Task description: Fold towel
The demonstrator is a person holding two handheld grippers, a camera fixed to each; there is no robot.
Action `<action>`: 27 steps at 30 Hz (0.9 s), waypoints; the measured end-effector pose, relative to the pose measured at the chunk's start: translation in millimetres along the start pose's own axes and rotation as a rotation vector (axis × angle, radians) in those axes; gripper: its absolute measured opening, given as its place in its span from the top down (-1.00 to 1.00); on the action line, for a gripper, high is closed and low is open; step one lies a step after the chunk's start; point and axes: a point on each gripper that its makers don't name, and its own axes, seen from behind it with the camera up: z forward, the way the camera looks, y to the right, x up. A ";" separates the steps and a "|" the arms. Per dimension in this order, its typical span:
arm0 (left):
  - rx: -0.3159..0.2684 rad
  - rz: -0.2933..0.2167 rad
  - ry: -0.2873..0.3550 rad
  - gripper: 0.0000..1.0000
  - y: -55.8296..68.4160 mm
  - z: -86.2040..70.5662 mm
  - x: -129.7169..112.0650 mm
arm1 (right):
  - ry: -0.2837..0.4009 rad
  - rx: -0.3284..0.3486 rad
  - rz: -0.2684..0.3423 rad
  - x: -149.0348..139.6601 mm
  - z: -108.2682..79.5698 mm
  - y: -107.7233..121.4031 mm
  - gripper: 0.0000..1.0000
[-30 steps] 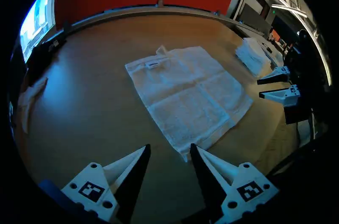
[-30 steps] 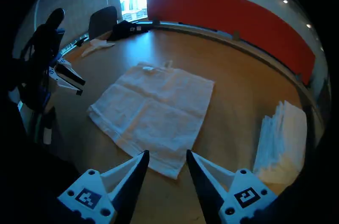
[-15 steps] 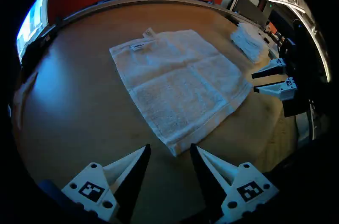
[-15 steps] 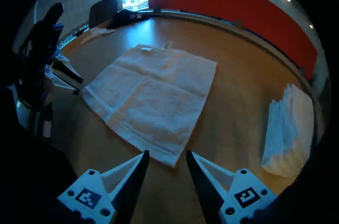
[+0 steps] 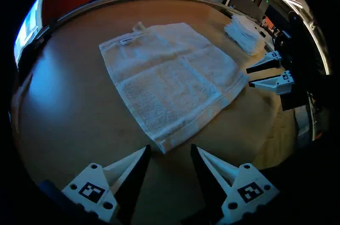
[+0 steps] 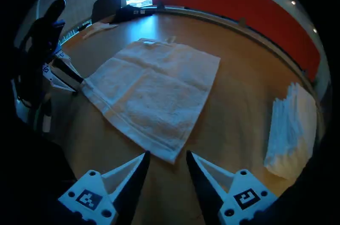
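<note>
Both pairs of jaws stand apart and hold nothing. My left gripper [image 5: 170,147] points at one near corner of the white towel [image 5: 170,76], which lies flat and unfolded on the wooden table [image 5: 72,110]. That corner is at 12 o'clock, just beyond my fingertips. My right gripper [image 6: 166,153] faces the other near corner in the same way. I think the risk is in the pinch: if a finger does not slide under the hem, it will push the corner into wrinkles or catch nothing. If one side lifts sooner, the fold may come out skewed. The stack of folded towels [image 6: 293,131] at 3 o'clock is well apart.
</note>
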 end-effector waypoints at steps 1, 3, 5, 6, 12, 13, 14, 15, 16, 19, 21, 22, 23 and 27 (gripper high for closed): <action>0.002 0.005 0.000 -0.35 -0.1 0.5 -0.1 | -0.002 0.001 -0.001 -0.9 0.4 0.0 -0.24; 0.007 0.016 0.000 -0.34 -0.4 1.4 -0.3 | -0.006 0.002 -0.003 -2.9 1.2 0.0 -0.21; 0.015 0.030 -0.001 -0.30 -1.3 2.3 -1.3 | -0.008 0.003 -0.003 -4.4 1.7 0.3 -0.20; 0.019 0.037 -0.002 -0.26 -1.7 2.7 -1.7 | -0.009 0.003 -0.003 -5.0 1.9 0.4 -0.18; 0.038 0.063 -0.007 -0.17 -4.4 4.0 -1.5 | -0.010 0.002 -0.005 -6.0 3.6 2.1 -0.13; 0.038 0.061 -0.007 -0.17 -4.6 4.0 -1.5 | -0.009 0.002 -0.006 -5.8 3.8 2.3 -0.12; 0.039 0.058 -0.007 -0.16 -4.9 3.9 -1.4 | -0.009 0.002 -0.007 -5.5 4.0 2.4 -0.10; 0.040 0.056 -0.008 -0.14 -5.3 3.9 -1.3 | -0.008 0.002 -0.008 -5.4 4.1 2.6 -0.08; 0.044 0.054 -0.008 -0.12 -6.1 4.1 -1.3 | -0.008 0.001 -0.007 -5.3 4.1 2.9 -0.04; 0.058 0.052 -0.010 -0.01 -8.7 5.0 -1.3 | -0.008 0.002 -0.003 -5.1 4.2 3.4 0.13; 0.069 0.054 -0.010 0.12 -11.0 5.6 -1.5 | -0.008 0.005 0.001 -4.7 4.4 3.3 0.27; 0.077 0.055 -0.010 0.22 -13.0 5.7 -1.4 | -0.007 0.007 0.003 -4.3 4.7 2.8 0.32; 0.087 0.056 -0.010 0.30 -15.2 5.8 -1.2 | -0.006 0.008 0.005 -3.8 5.1 2.3 0.37; 0.113 0.048 -0.010 0.64 -22.0 5.4 -0.5 | -0.003 0.012 0.004 -2.1 6.9 -0.8 0.47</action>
